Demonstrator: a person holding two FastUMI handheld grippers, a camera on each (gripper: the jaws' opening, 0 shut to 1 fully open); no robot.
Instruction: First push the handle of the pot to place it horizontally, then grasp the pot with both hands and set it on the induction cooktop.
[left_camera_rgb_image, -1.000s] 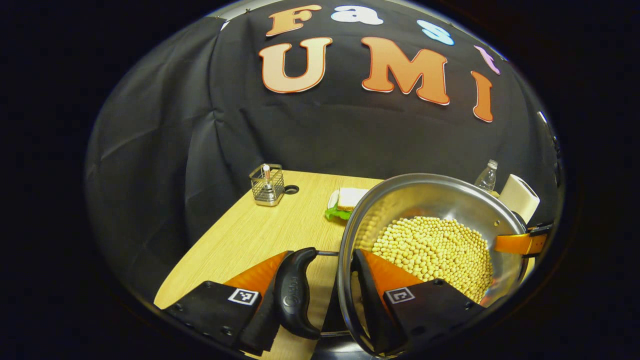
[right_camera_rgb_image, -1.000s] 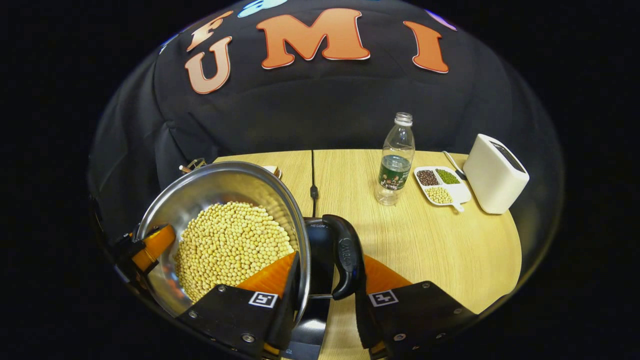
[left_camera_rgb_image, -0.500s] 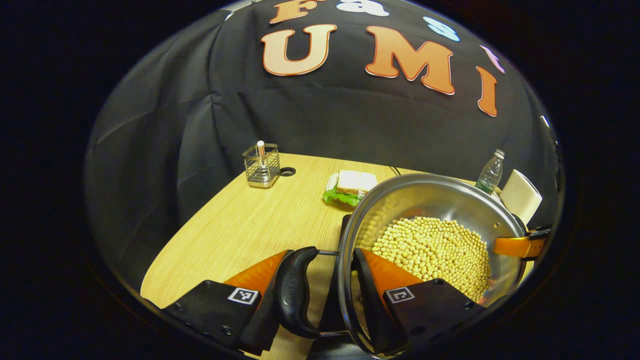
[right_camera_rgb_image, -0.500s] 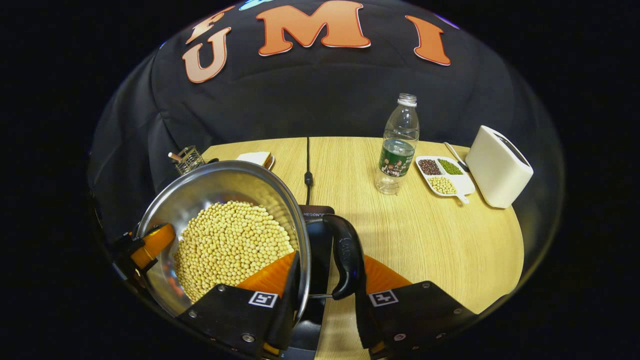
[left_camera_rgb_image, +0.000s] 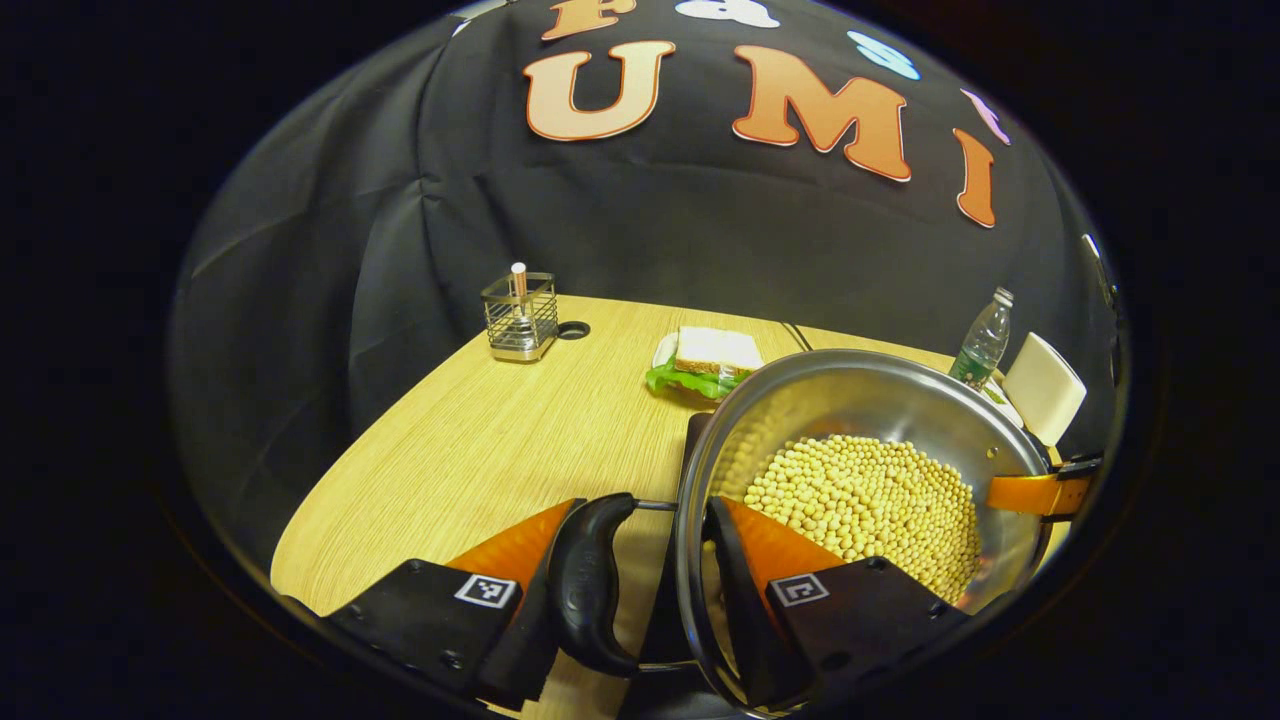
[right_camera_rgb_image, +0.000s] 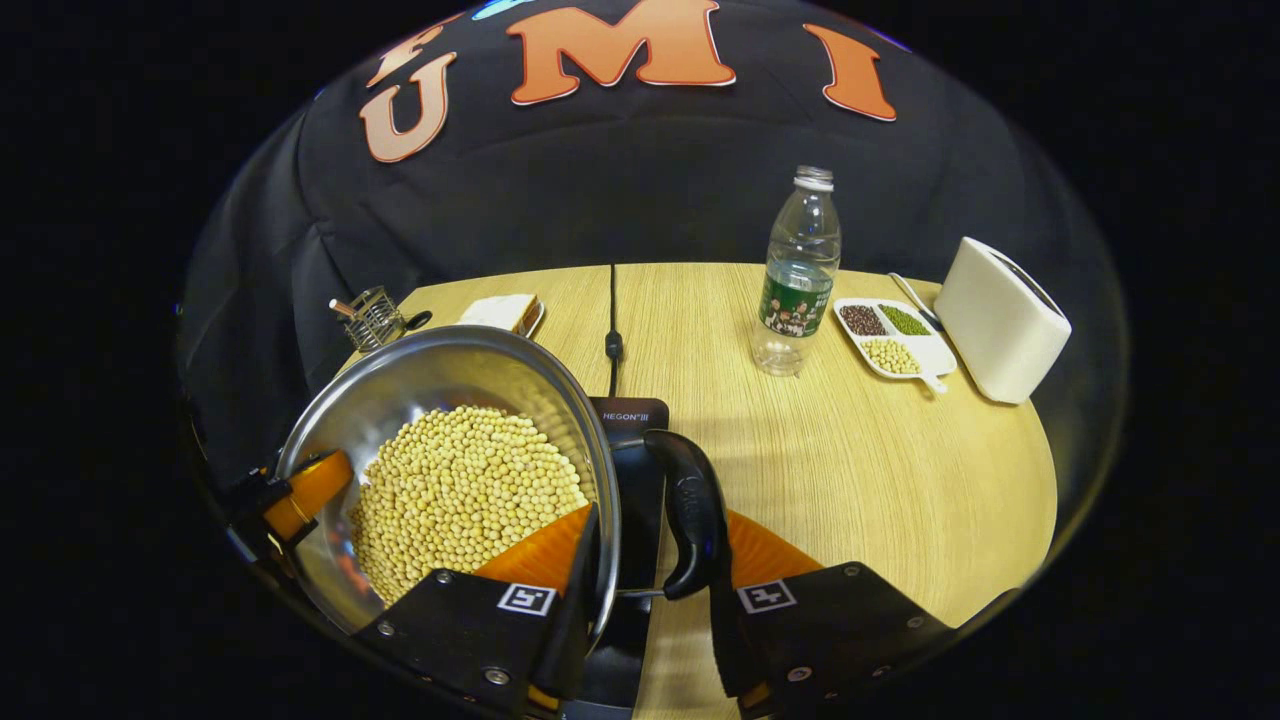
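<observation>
Pot (left_camera_rgb_image: 860, 440) lower than before, over "HEGON" cooktop (right_camera_rgb_image: 632, 415)

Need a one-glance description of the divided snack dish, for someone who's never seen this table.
Start at the white toaster on the wooden table in the right gripper view. The dish lies flat between the toaster and the clear plastic bottle. It is the small white tray split into three compartments, holding dark, green and pale yellow beans.

Black tool (left_camera_rgb_image: 640, 590) bodies, square markers
</observation>
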